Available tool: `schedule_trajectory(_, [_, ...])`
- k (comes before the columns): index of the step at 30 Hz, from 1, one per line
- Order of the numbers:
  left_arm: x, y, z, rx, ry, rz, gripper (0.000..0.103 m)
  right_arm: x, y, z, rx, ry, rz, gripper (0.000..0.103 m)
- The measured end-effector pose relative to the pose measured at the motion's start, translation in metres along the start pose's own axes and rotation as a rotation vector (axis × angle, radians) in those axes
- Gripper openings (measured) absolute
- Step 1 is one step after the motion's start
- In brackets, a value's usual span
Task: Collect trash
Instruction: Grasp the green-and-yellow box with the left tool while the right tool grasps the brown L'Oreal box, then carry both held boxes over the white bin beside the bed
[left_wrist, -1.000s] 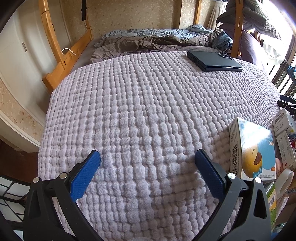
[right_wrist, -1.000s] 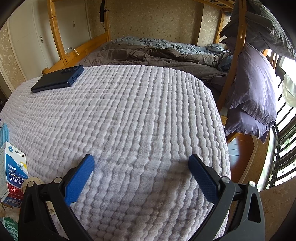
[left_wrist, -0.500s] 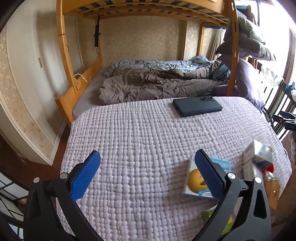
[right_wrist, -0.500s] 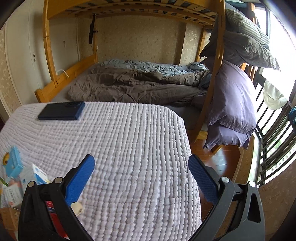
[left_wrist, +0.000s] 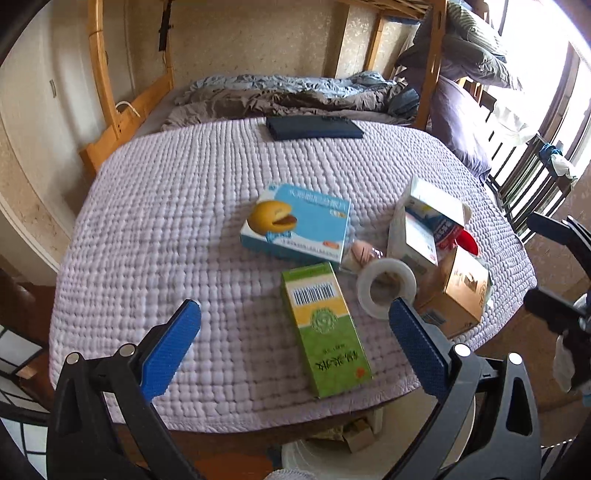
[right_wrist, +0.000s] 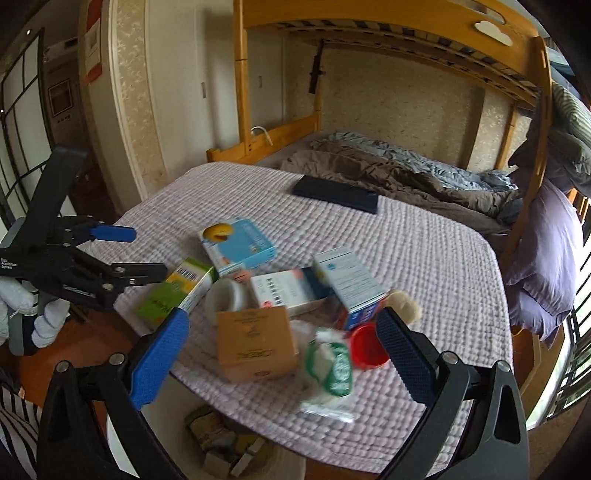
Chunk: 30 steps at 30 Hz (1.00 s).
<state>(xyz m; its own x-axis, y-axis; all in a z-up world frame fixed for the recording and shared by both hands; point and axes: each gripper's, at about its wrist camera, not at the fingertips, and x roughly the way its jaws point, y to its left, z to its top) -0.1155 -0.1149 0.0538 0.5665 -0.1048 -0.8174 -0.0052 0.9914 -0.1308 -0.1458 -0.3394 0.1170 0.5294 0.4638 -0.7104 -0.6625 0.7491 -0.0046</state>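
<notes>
A cluster of trash lies at the near edge of the quilted lilac surface, ahead of both grippers and touched by neither. From left to right it comprises a green box lying flat with its barcode up, a blue box printed with a yellow cartoon face, a clear tape roll just beside the green box, a white-and-blue carton tipped on its side, a brown cardboard box at the near right edge, a red cap and a crumpled green-and-white wrapper. A dark flat case rests apart at the far edge. Behind the surface stands a wooden bunk bed with rumpled grey bedding; a white bin shows below the near edge. The left gripper hovers above the green box with its jaws spread wide and empty. The right gripper hangs over the brown cardboard box, likewise spread wide and holding nothing.
</notes>
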Motion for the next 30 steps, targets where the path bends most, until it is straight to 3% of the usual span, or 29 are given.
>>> schedule_trajectory(7, [0.032, -0.01, -0.012, -0.017, 0.083, 0.033, 0.099, 0.034, 0.015, -0.018, -0.018, 0.103, -0.041, 0.099])
schedule_trajectory(11, [0.044, -0.008, -0.017, -0.025, 0.103, 0.039, 0.081, 0.052, 0.01, -0.022, 0.013, 0.129, -0.031, 0.099])
schedule_trajectory(13, [0.044, -0.014, -0.017, 0.015, 0.101, 0.066, 0.071, 0.059, 0.011, -0.022, 0.003, 0.142, -0.044, 0.091])
schedule_trajectory(15, [0.04, -0.018, -0.018, 0.032, 0.094, 0.057, 0.048, 0.064, 0.012, -0.022, -0.013, 0.158, -0.044, 0.061])
schedule_trajectory(19, [0.03, -0.021, -0.019, 0.064, 0.078, 0.085, 0.046, 0.062, 0.016, -0.021, -0.023, 0.149, -0.032, 0.06])
schedule_trajectory(25, [-0.012, -0.023, -0.028, 0.07, 0.014, 0.062, 0.045, 0.03, 0.017, -0.012, 0.022, 0.075, 0.035, 0.059])
schedule_trajectory(30, [-0.04, -0.023, -0.036, 0.029, 0.001, -0.018, 0.045, 0.0, 0.017, -0.012, 0.063, 0.044, 0.108, 0.059])
